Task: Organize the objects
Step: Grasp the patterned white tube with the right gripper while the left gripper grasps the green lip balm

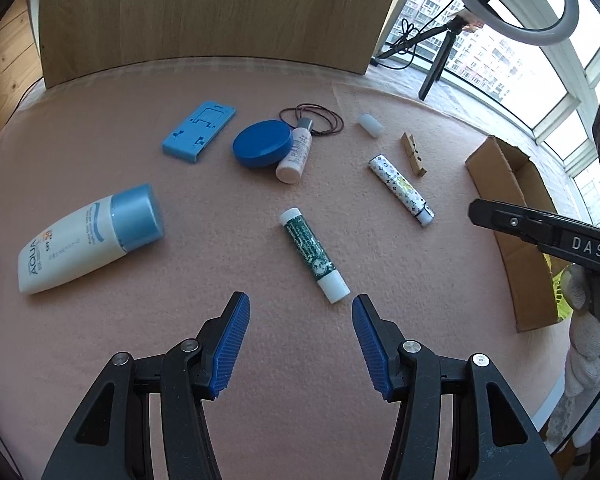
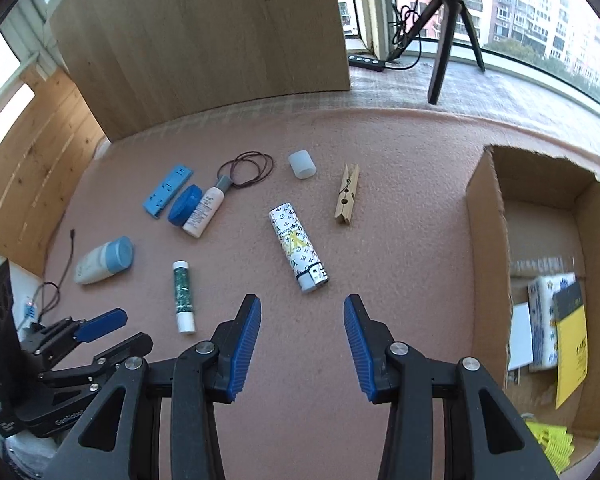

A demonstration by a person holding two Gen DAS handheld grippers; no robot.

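On the pink felt, my left gripper (image 1: 300, 308) is open and empty, just short of a green-and-white stick tube (image 1: 315, 255). My right gripper (image 2: 300, 310) is open and empty, just short of a white patterned lighter (image 2: 298, 246). The lighter also shows in the left wrist view (image 1: 401, 189), and the tube in the right wrist view (image 2: 183, 296). A cardboard box (image 2: 488, 264) at the right holds a tissue pack (image 2: 544, 320) and a yellow booklet (image 2: 572, 356).
Lying on the felt: a sunscreen bottle (image 1: 88, 238), a blue phone stand (image 1: 199, 131), a blue round lid (image 1: 262, 143), a small pink bottle (image 1: 294, 156), a hair tie (image 1: 320, 118), a clear cap (image 1: 370, 125), a clothespin (image 1: 413, 154). A wooden board (image 1: 204, 12) stands behind. A tripod (image 2: 448, 24) stands at the back right.
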